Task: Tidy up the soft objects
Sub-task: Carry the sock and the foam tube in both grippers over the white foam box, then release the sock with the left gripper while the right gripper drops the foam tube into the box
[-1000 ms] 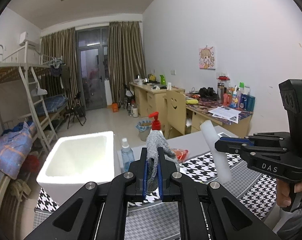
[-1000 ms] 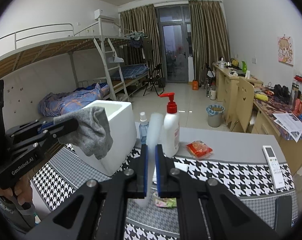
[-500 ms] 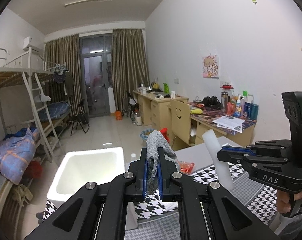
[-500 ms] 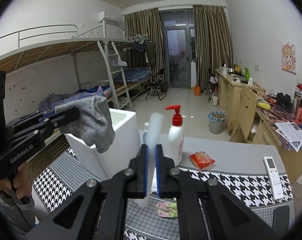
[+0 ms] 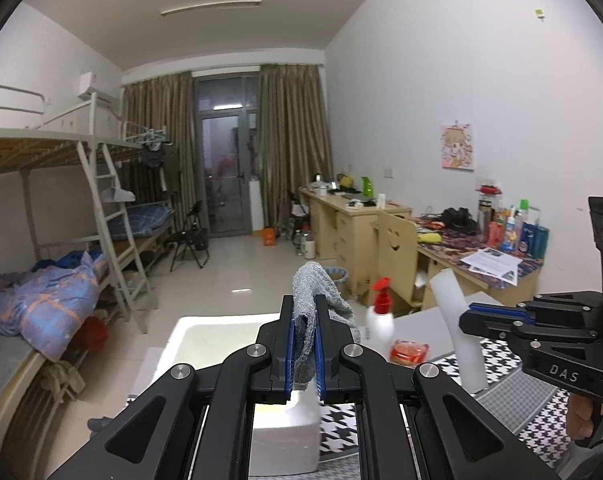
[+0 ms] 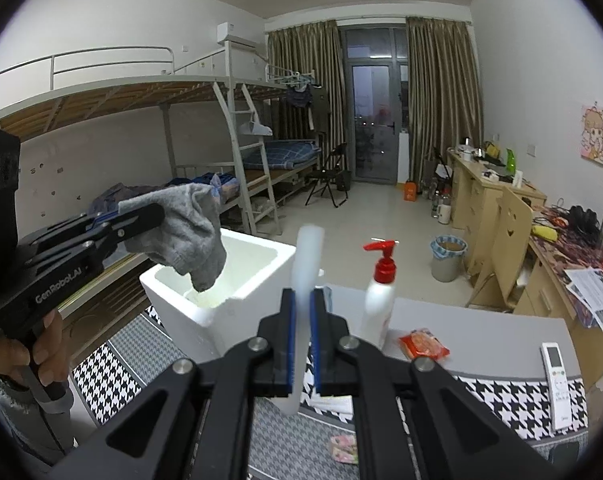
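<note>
Grey sock [image 6: 189, 236] is pinched between the jaws of the left gripper [image 5: 304, 344], its free end hanging just above the open mouth of the white foam box [image 6: 257, 280] — the landmark for everything else. A pale foam strip [image 6: 307, 280] is clamped upright in the closed jaws of the right gripper [image 6: 301, 344], just to the right of the box and not yet over it. Both soft things are judged to be on their way into the box.

To do this step well, the sock should be brought over the middle of the box mouth and lowered until its hanging end is inside the walls before the jaws are spread; released from where it hangs, by the near rim, it could drape over the edge. The strip is stiffer and longer — it should be tilted or lowered end-first so that it is not left propped across the rim. The two grippers are best kept apart over the narrow opening and emptied one at a time.

Beyond the box on the right, a white pump bottle [image 6: 379, 300] with a red top stands on the desk [image 6: 481, 336], with an orange packet [image 6: 423, 344] beside it; neither should be knocked.
</note>
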The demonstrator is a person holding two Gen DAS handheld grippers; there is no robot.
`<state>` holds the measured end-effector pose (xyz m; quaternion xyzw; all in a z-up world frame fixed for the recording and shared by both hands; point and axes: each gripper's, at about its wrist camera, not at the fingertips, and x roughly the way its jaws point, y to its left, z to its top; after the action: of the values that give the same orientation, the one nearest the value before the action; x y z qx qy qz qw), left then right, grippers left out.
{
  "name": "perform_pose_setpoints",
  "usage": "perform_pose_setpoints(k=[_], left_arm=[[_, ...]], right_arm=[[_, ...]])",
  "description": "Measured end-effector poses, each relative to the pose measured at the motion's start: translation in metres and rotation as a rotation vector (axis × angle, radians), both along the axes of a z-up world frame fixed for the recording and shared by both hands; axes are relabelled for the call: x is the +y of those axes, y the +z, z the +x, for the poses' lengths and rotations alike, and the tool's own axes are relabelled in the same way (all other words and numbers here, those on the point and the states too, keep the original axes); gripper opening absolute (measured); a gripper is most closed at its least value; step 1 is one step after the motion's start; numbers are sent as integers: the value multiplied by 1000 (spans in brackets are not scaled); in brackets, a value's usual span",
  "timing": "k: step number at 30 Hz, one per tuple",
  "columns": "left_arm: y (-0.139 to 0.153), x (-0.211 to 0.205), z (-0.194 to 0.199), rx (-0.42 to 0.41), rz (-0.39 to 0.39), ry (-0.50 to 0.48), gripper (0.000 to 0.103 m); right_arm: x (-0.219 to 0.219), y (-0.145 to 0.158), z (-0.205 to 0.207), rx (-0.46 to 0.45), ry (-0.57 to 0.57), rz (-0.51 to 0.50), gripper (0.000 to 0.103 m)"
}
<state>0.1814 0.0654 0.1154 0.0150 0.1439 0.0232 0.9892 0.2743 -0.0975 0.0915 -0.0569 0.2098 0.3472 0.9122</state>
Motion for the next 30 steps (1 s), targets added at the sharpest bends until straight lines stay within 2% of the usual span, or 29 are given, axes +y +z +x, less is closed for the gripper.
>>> perform_pose_setpoints(k=[16,30], left_arm=[[2,35,3,5,3,127,8],[-12,49,23,66,3,151,8]], right_arm=[[49,2,11,2,104,-19,9],[69,2,15,14,156,-23,9]])
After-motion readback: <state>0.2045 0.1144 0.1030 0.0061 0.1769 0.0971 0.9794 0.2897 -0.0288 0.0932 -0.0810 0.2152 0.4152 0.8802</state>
